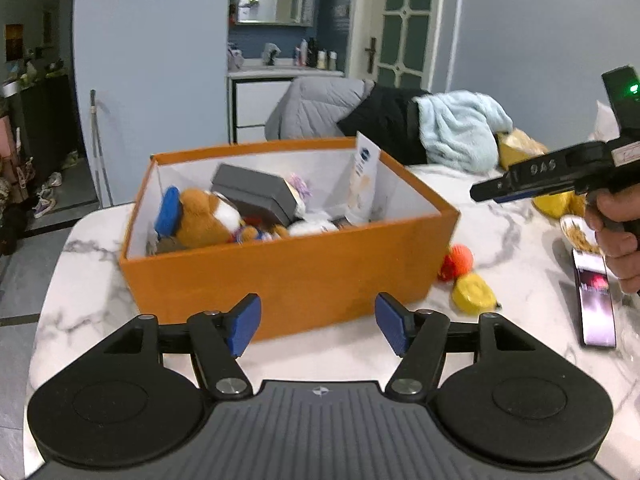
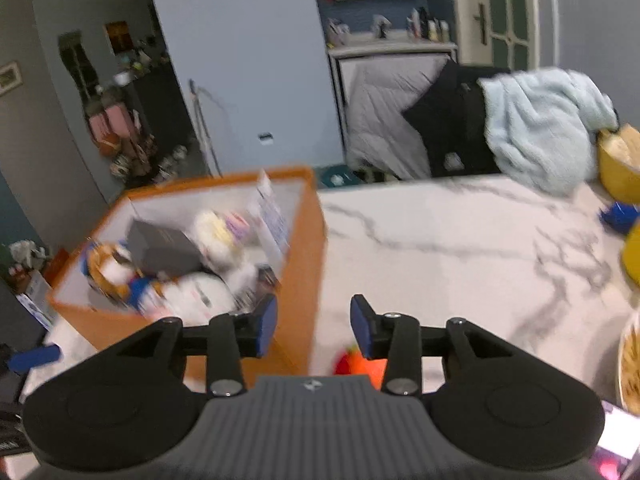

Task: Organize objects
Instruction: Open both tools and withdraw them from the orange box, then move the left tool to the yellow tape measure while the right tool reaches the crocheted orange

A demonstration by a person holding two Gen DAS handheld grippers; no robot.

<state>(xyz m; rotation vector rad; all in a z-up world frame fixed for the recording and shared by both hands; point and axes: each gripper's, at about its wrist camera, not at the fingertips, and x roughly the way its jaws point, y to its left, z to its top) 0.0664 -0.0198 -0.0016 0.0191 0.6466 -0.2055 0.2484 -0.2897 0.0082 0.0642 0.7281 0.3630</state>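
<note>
An orange box stands on the marble table and holds a brown plush dog, a grey case and other toys. My left gripper is open and empty, just in front of the box's near wall. An orange-red toy and a yellow toy lie right of the box. My right gripper is open and empty, hovering above the orange-red toy beside the box's corner. The right gripper also shows in the left wrist view.
A phone lies at the right near a bowl of food. A light blue blanket, dark and grey clothes sit behind the table. A yellow container and a blue item are at the far right.
</note>
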